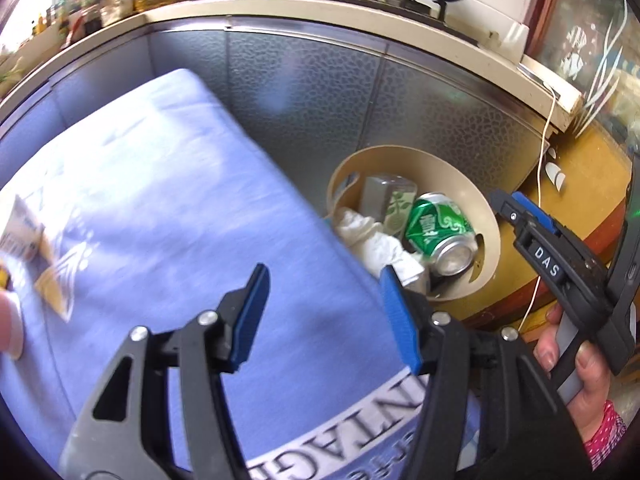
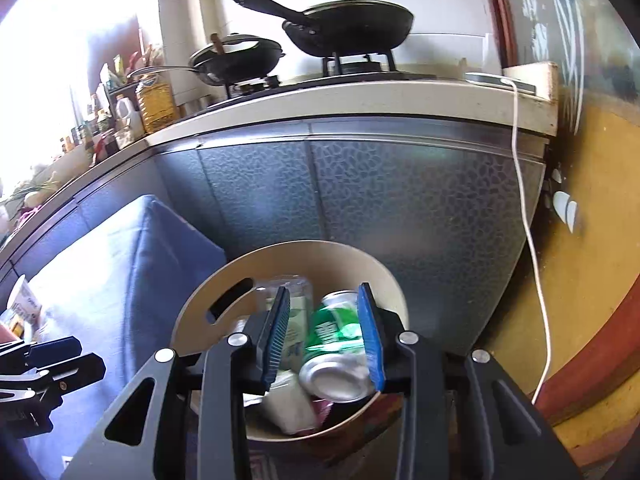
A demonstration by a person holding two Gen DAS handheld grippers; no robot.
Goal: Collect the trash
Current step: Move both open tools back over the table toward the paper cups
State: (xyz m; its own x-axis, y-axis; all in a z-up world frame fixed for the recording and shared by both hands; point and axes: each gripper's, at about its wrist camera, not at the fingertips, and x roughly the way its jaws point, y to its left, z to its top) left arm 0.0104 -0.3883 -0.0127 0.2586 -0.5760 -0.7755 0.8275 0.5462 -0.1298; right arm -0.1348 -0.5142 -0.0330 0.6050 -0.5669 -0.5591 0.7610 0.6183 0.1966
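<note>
Task well along: bin (image 1: pixel 416 168) already holds green can (image 1: pixel 438 230), carton (image 1: pixel 394 200), crumpled tissue (image 1: pixel 372 240).

Right claw (image 2: pixel 326 334) hangs over bin (image 2: pixel 304 256), jaws apart, can (image 2: pixel 336 344) seen between them down in bin; contact unclear, judged released.

Left claw (image 1: pixel 324 312) jaws apart, nothing held, above blue-cloth counter (image 1: pixel 160 200).

Left to collect: packet (image 1: pixel 24 232) and yellow scrap (image 1: pixel 54 292) at 9 o'clock edge.

Room: cloth bare between claw and packet; cabinet front (image 1: pixel 320 92) close behind bin at 12 o'clock; white cable (image 2: pixel 532 240) hangs at 3 o'clock.
</note>
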